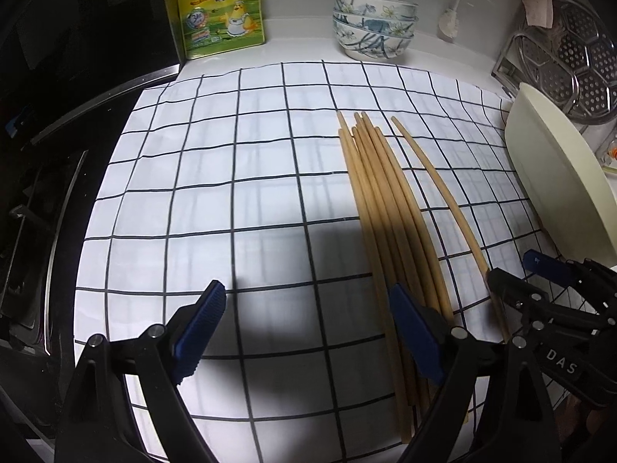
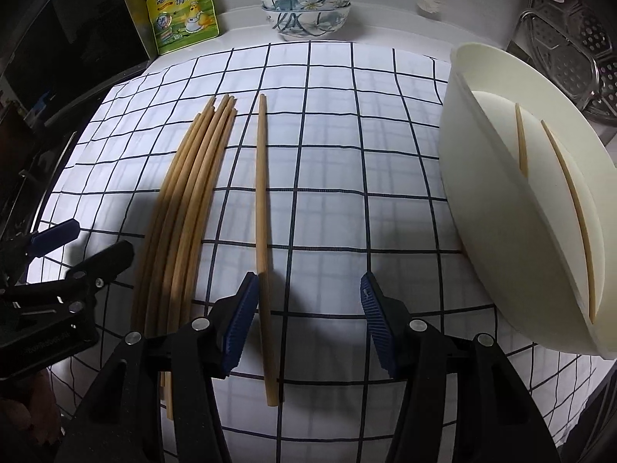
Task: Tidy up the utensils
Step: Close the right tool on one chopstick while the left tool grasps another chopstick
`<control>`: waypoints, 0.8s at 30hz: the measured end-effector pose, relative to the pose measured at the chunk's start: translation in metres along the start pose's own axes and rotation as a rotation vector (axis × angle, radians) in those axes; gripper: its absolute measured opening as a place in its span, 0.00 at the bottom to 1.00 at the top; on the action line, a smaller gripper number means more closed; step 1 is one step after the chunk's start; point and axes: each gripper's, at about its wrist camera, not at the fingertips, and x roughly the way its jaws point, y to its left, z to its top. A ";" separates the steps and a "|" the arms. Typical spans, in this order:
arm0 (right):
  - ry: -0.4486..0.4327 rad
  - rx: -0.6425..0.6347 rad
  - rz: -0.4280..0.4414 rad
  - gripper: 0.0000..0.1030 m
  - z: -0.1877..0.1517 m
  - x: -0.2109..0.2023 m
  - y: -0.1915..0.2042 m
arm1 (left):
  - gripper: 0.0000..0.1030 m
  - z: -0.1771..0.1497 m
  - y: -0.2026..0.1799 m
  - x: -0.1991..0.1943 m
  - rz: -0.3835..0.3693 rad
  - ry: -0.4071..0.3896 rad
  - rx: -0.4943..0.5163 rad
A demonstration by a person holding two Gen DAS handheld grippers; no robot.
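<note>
One loose tan wooden chopstick [image 2: 263, 208] lies on the white black-checked cloth [image 2: 347, 154], just right of the bundle of wooden chopsticks [image 2: 185, 193]. Right claw [image 2: 308, 324] straddles its near end, released. Left claw [image 1: 308, 328] hovers open, its right finger over the bundle.

"DAS" on right claw [image 1: 547, 297]; "鸡精调味料" on pouch [image 1: 216, 7]

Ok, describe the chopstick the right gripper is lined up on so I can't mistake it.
Start at the checked cloth. Between the chopstick bundle and the cream holder lies the lone chopstick. It alone lies apart, its near end between the right gripper's open fingers.
</note>
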 end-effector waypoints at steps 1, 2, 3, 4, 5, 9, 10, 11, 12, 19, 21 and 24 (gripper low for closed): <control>-0.001 0.001 0.001 0.51 0.000 0.000 0.000 | 0.83 0.000 -0.001 0.001 0.007 0.003 0.006; -0.001 0.001 0.001 0.51 0.000 -0.001 0.000 | 0.83 0.000 -0.003 0.004 0.023 0.010 0.014; -0.001 0.000 0.001 0.51 0.000 -0.001 0.000 | 0.84 0.000 -0.004 0.006 0.040 0.018 0.020; -0.001 -0.001 0.000 0.51 0.000 -0.001 0.000 | 0.86 0.000 -0.004 0.006 0.042 0.017 0.020; -0.001 -0.002 0.001 0.51 0.000 -0.001 0.000 | 0.86 0.000 -0.003 0.006 0.047 0.018 0.018; 0.000 -0.001 0.006 0.51 0.003 0.000 0.001 | 0.88 -0.001 0.000 0.006 0.057 0.017 0.014; 0.000 -0.002 0.008 0.51 0.003 0.000 0.002 | 0.88 -0.002 0.001 0.006 0.059 0.018 0.013; -0.001 -0.003 0.009 0.51 0.004 0.001 0.003 | 0.89 -0.002 0.003 0.006 0.065 0.018 0.009; -0.001 -0.004 0.010 0.51 0.004 0.001 0.003 | 0.89 -0.003 0.003 0.006 0.071 0.023 0.008; 0.000 -0.006 0.017 0.51 0.005 0.002 0.004 | 0.89 -0.007 0.003 0.008 0.070 0.043 0.003; -0.002 -0.003 0.016 0.51 0.004 0.001 0.003 | 0.89 -0.006 0.004 0.006 0.054 0.035 -0.009; -0.005 0.002 0.013 0.51 0.004 0.000 0.001 | 0.89 -0.005 0.005 0.001 0.023 0.012 -0.019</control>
